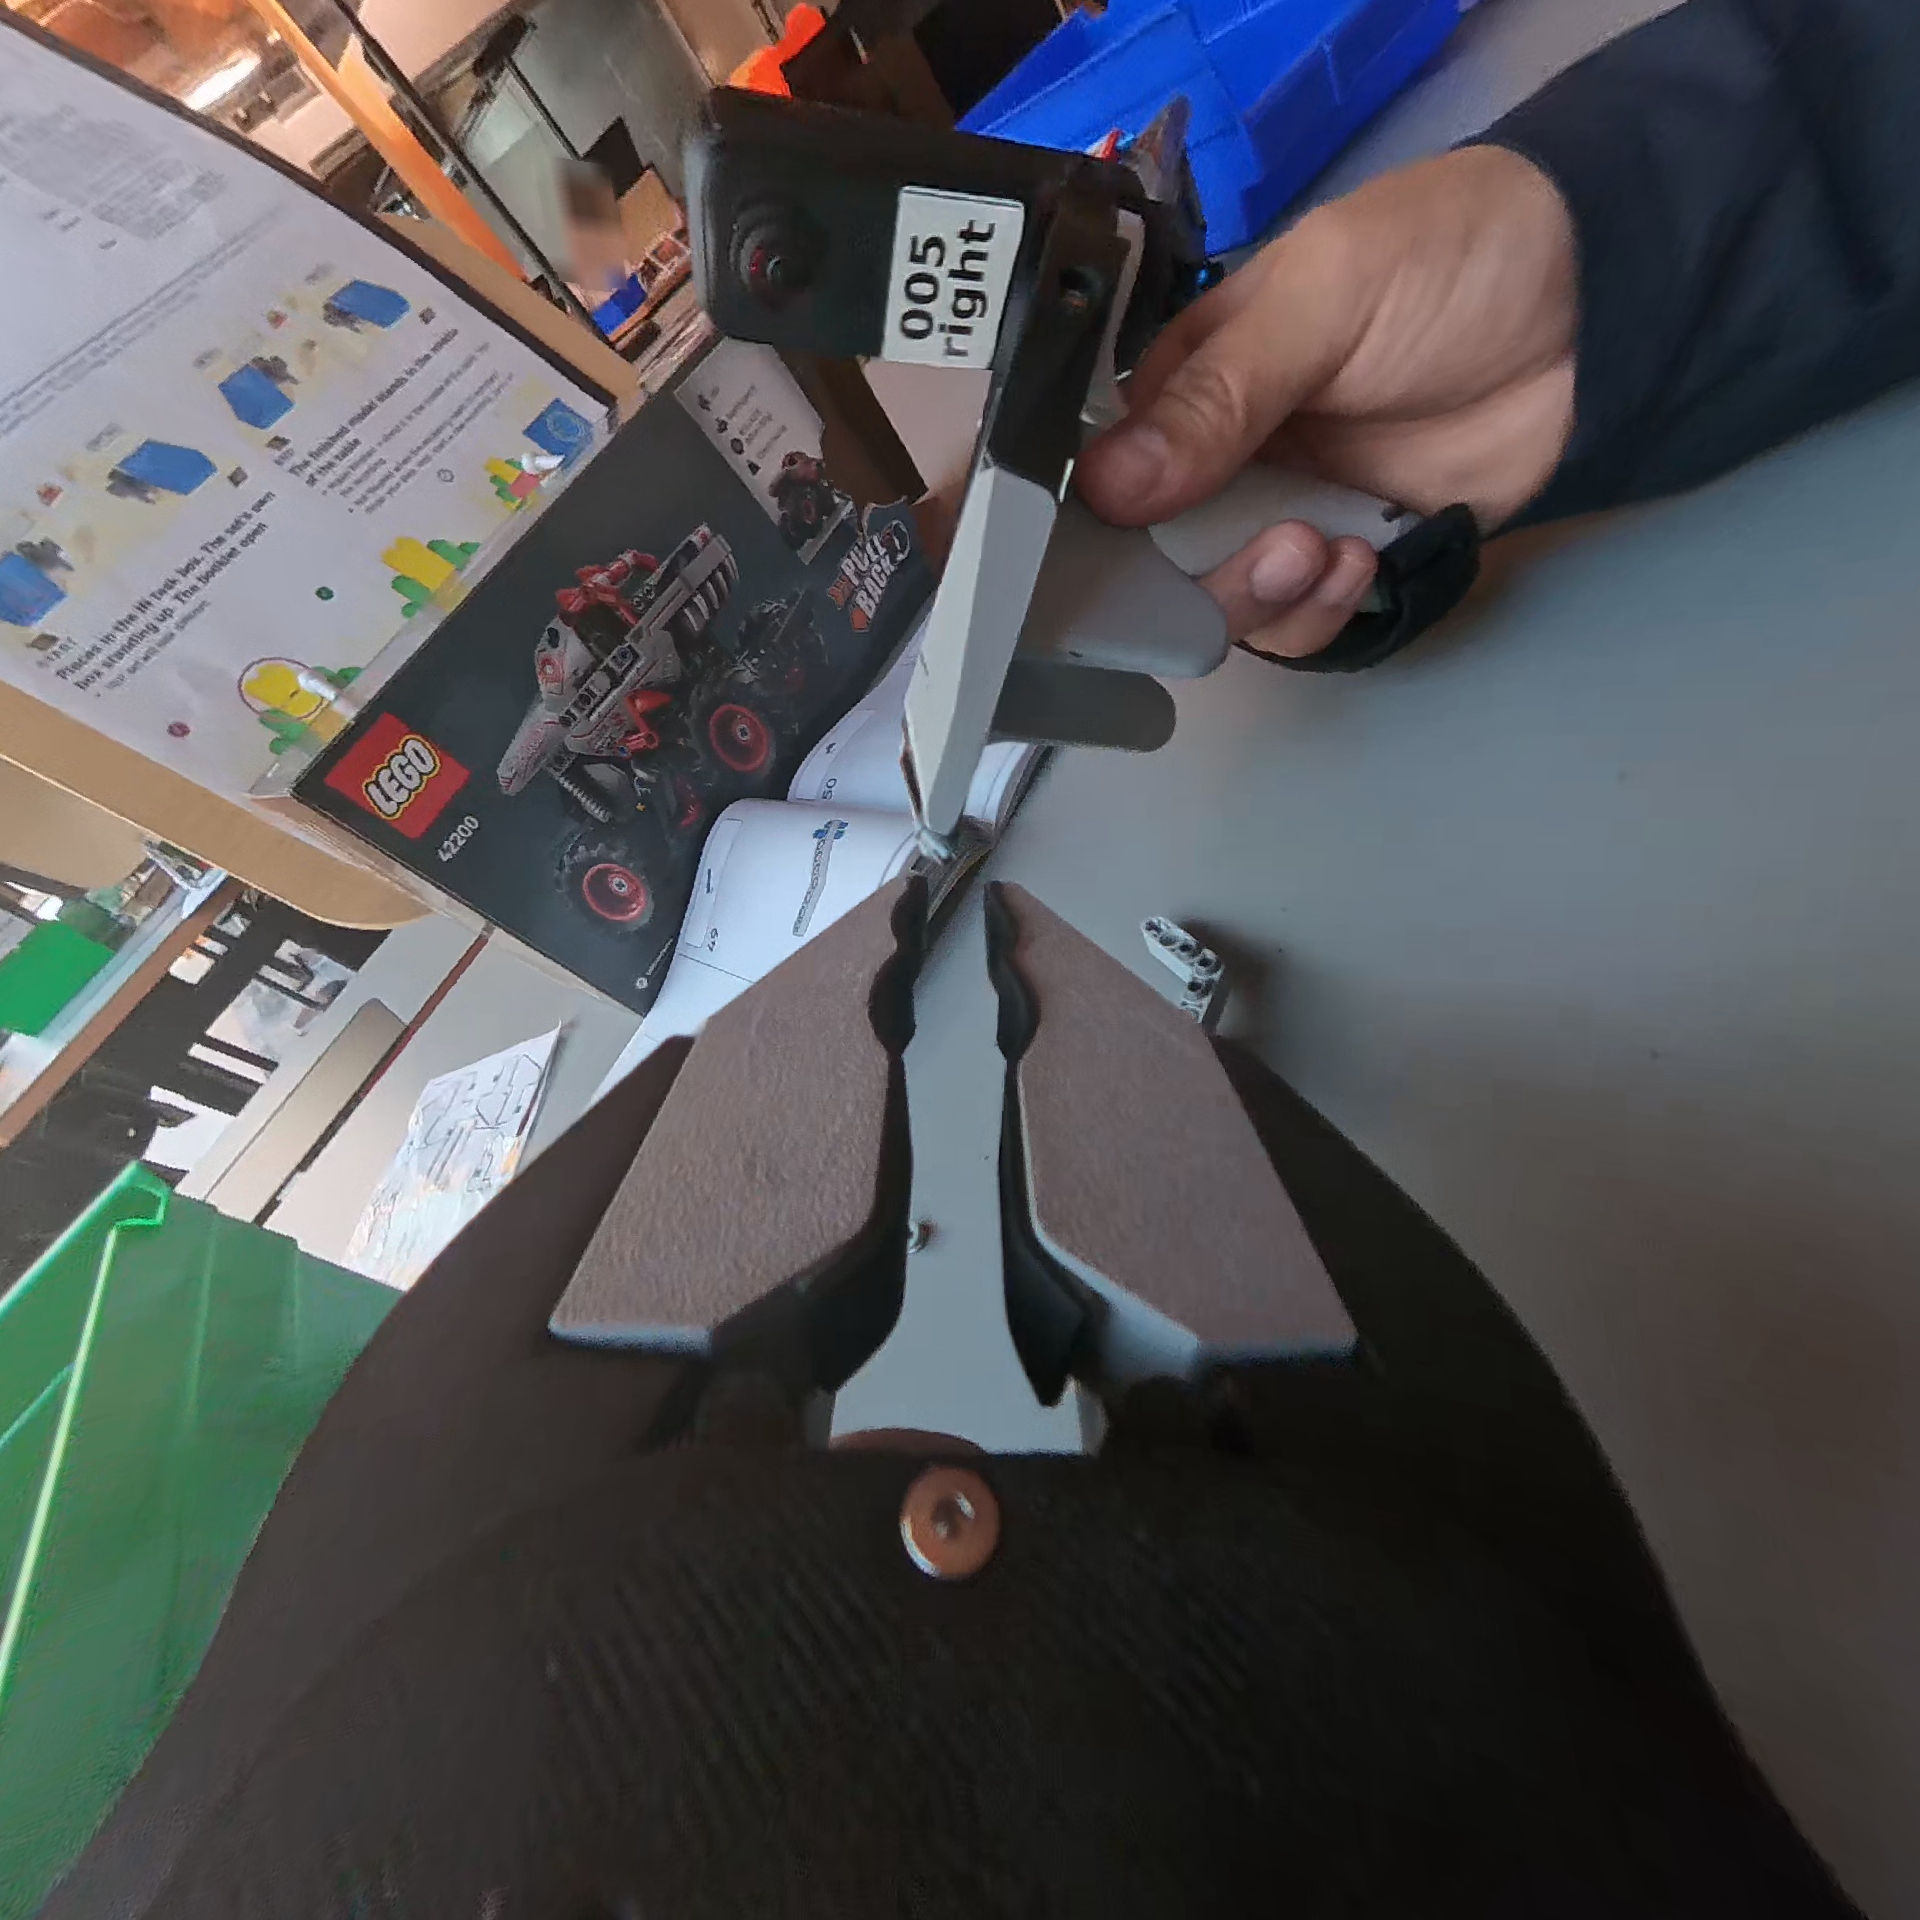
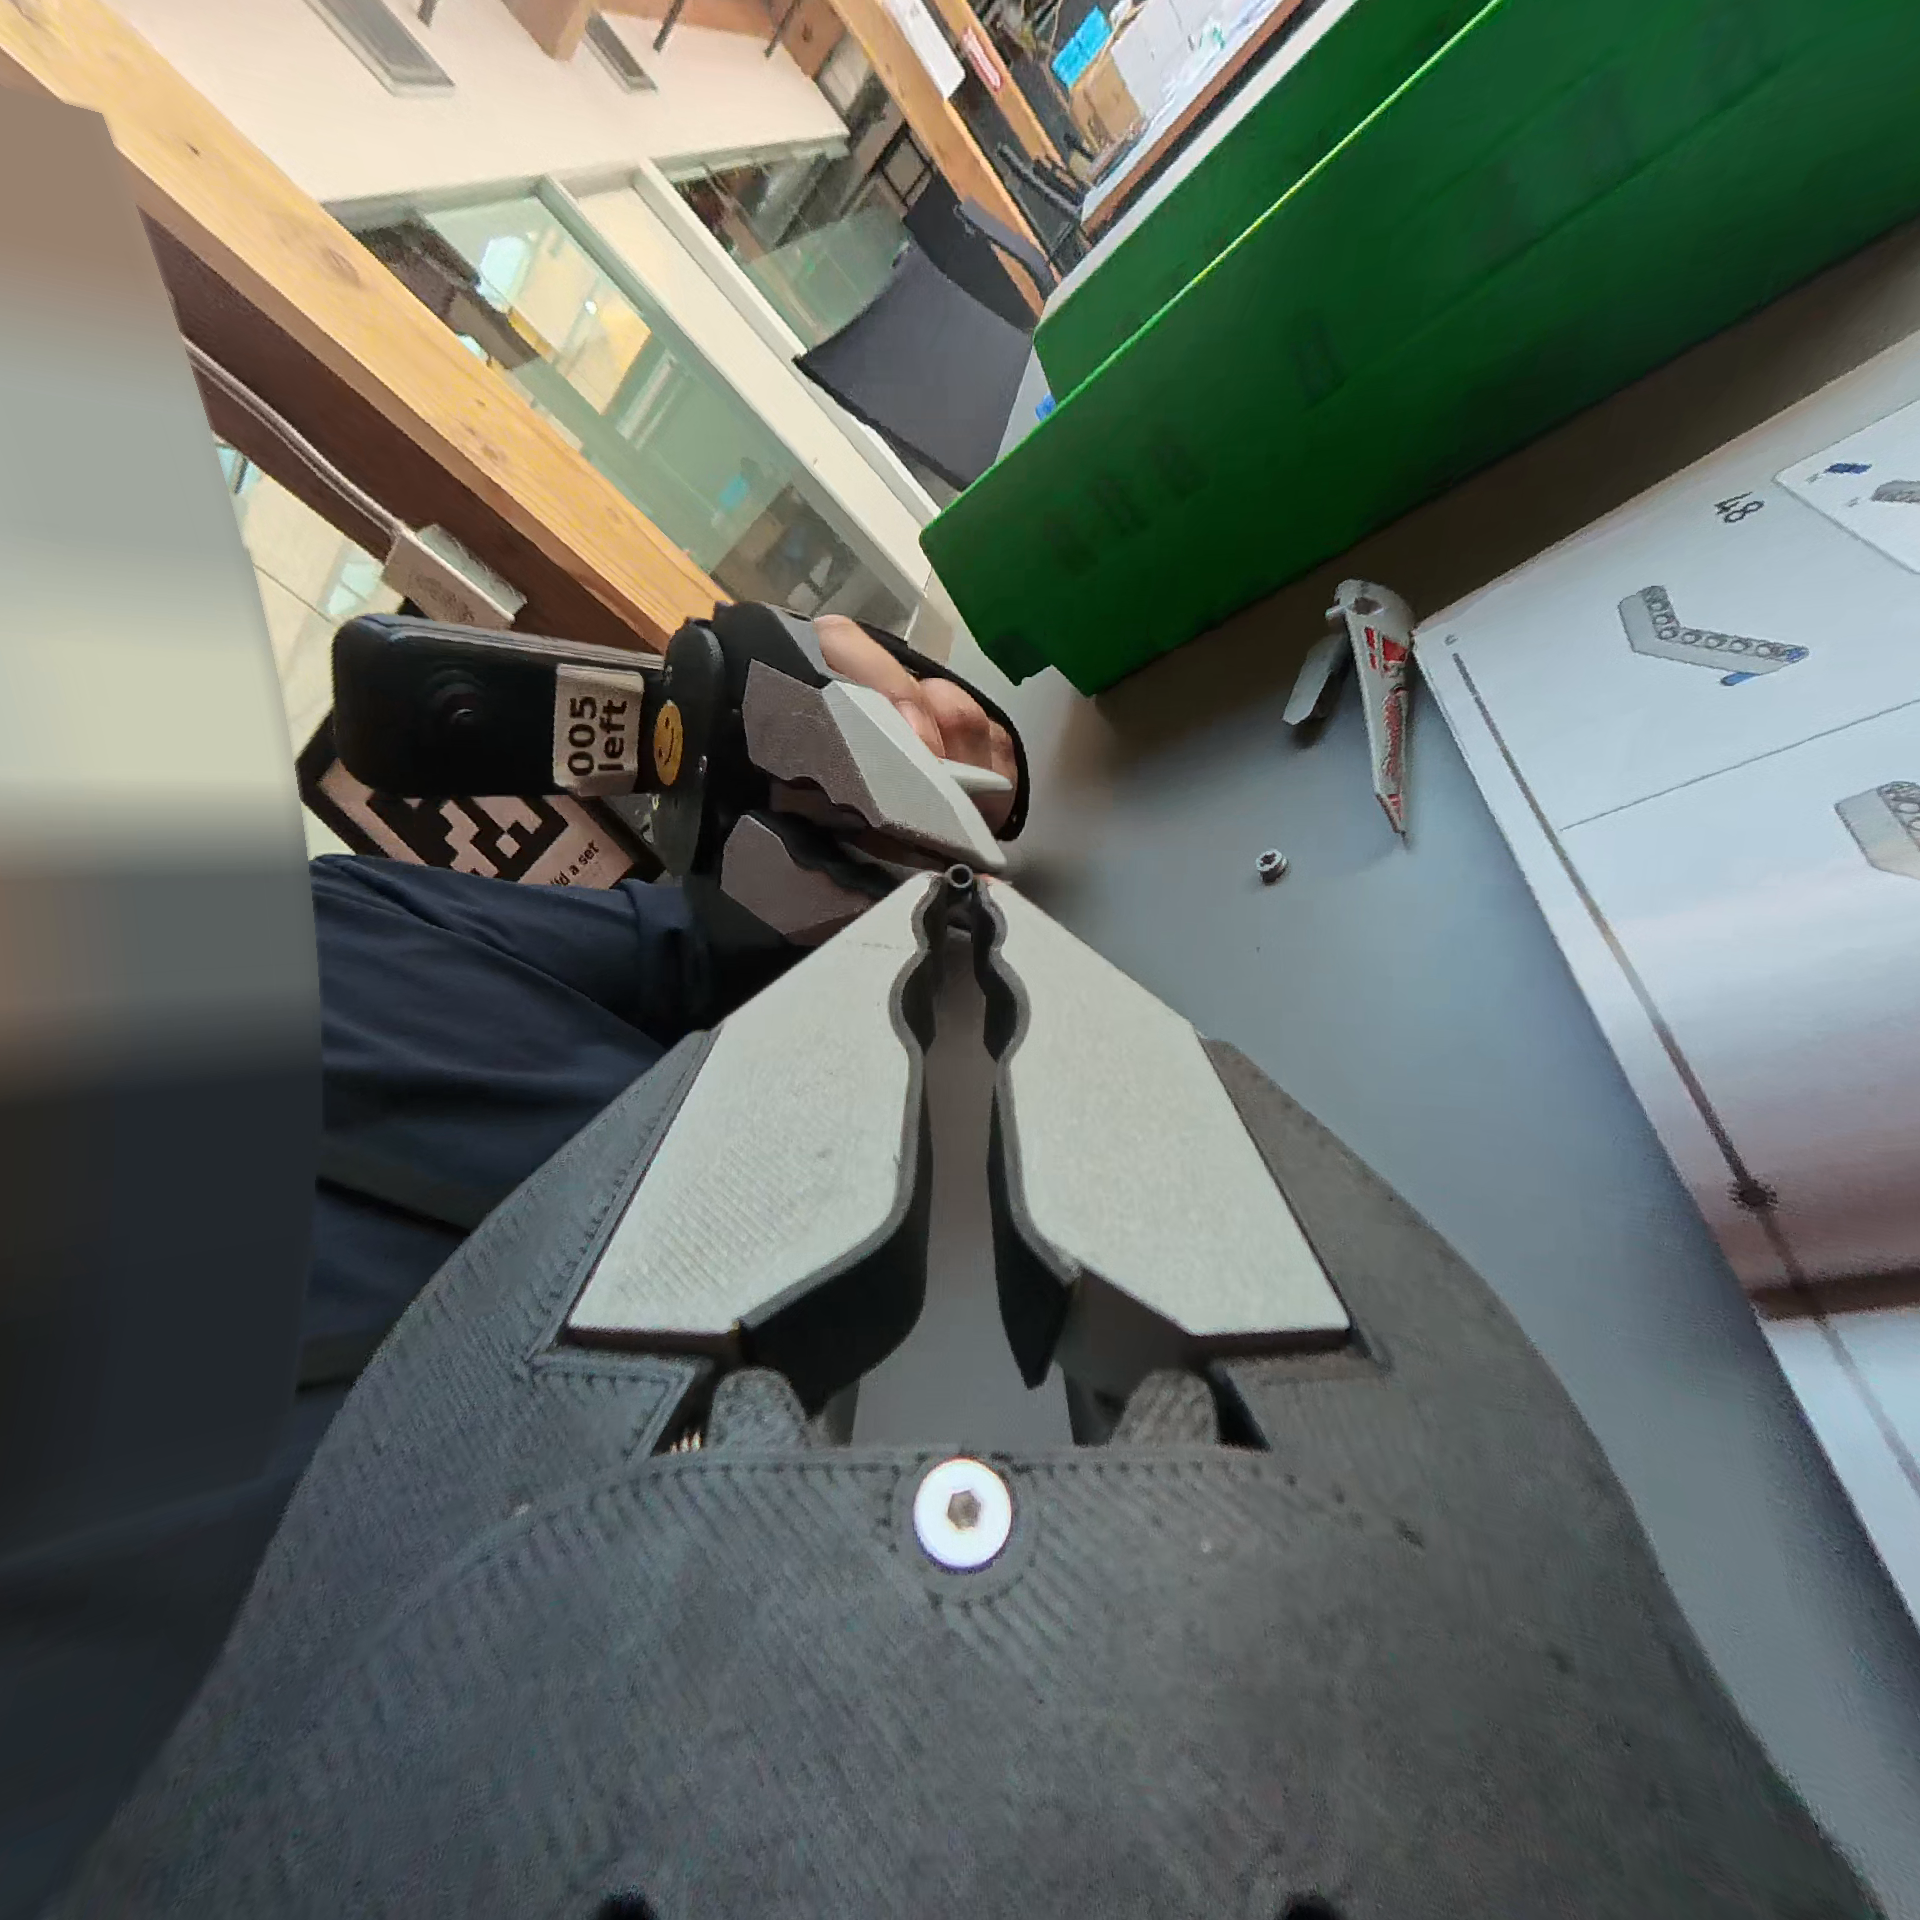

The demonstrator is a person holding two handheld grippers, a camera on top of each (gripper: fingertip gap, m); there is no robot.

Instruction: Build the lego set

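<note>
My right gripper [image 2: 961, 891] is shut on a small grey pin [image 2: 958, 880] that sticks out at its fingertips. In the left wrist view the right gripper [image 1: 928, 826] points down over the open instruction booklet [image 1: 769, 894], with the pin [image 1: 935, 844] at its tip. My left gripper [image 1: 954, 906] is open by a narrow gap and empty, its tips just below that pin. In the right wrist view the left gripper [image 2: 935, 847] sits right behind the pin. A white angled beam [image 1: 1184, 961] lies on the grey table [image 1: 1507, 1039] to the right.
A white and red panel piece [image 2: 1387, 707] and a small grey bush [image 2: 1270, 864] lie on the table by the booklet [image 2: 1714, 883]. A green bin [image 2: 1455, 312] stands beyond them. The set's box [image 1: 623, 727] leans behind the booklet, and a sticker sheet [image 1: 468, 1143] lies beside it. My left and right fingertips are right by each other.
</note>
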